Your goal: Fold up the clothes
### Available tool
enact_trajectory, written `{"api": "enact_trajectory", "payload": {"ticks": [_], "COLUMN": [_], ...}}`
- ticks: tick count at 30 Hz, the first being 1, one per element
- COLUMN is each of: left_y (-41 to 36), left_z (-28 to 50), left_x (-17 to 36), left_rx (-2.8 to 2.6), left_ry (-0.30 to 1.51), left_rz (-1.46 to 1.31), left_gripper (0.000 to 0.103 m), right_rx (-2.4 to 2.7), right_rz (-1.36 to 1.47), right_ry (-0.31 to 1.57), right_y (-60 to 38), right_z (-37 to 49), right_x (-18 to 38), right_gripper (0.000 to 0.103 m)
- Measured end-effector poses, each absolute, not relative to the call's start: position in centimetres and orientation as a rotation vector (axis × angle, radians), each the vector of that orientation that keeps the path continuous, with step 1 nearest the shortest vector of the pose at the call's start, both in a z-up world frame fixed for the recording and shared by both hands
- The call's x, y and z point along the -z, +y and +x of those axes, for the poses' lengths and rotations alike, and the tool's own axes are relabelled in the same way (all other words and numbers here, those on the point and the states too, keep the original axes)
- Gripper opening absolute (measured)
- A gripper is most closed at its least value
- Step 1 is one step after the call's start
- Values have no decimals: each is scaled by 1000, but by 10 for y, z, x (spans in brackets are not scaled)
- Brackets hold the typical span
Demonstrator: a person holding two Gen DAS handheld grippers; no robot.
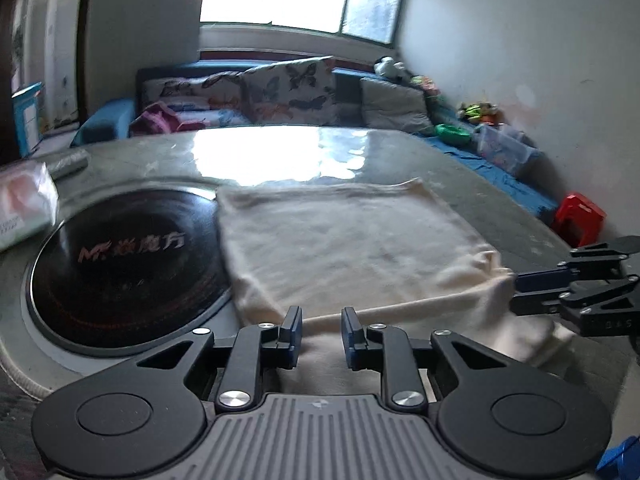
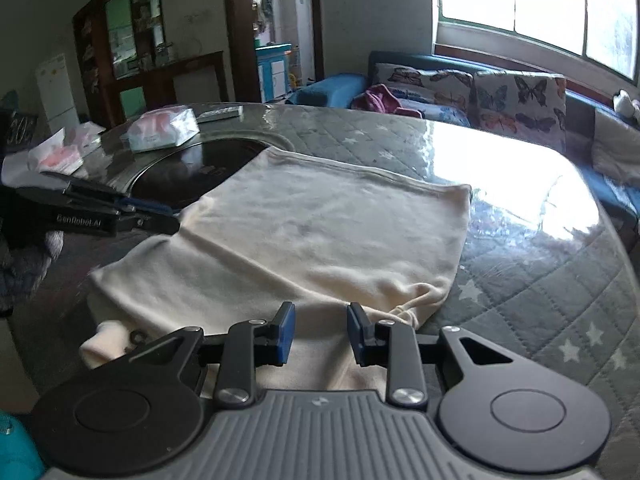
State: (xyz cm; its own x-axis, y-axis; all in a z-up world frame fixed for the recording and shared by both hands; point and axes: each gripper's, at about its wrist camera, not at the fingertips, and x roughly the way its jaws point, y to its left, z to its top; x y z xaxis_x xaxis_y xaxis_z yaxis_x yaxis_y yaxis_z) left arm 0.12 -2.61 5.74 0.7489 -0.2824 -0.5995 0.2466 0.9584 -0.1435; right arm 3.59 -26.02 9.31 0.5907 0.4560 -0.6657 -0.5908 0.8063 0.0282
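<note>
A cream garment (image 1: 348, 240) lies spread flat on the table, its near part folded into a thicker band toward me. It also shows in the right wrist view (image 2: 312, 236). My left gripper (image 1: 320, 330) is open, low over the garment's near edge, with nothing between its pads. My right gripper (image 2: 320, 330) is open over the garment's near right corner. In the left wrist view the right gripper (image 1: 516, 290) comes in from the right at the garment's bunched corner. In the right wrist view the left gripper (image 2: 176, 218) sits at the garment's left edge.
The table (image 2: 540, 280) has a quilted star cover under glossy plastic. A round black cooktop (image 1: 120, 264) is set in it, partly under the garment. Tissue packs (image 2: 164, 128) lie at the far left. A sofa (image 1: 280, 92) with cushions stands beyond the table, a red stool (image 1: 578, 218) at right.
</note>
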Motion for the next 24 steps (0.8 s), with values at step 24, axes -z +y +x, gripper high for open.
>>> {"api": "enact_trajectory", "payload": {"ticks": [24], "left_y": [-114], "left_z": [-28], "left_x": [-37], "left_rx": [555], "left_ry": [686], "left_rz": [53], "left_gripper": [24], "right_rx": [-618], "right_rz": [-258], "right_ry": [694], "right_y": [-239], "right_z": [43], "right_x": [-79], "right_gripper": [28]}}
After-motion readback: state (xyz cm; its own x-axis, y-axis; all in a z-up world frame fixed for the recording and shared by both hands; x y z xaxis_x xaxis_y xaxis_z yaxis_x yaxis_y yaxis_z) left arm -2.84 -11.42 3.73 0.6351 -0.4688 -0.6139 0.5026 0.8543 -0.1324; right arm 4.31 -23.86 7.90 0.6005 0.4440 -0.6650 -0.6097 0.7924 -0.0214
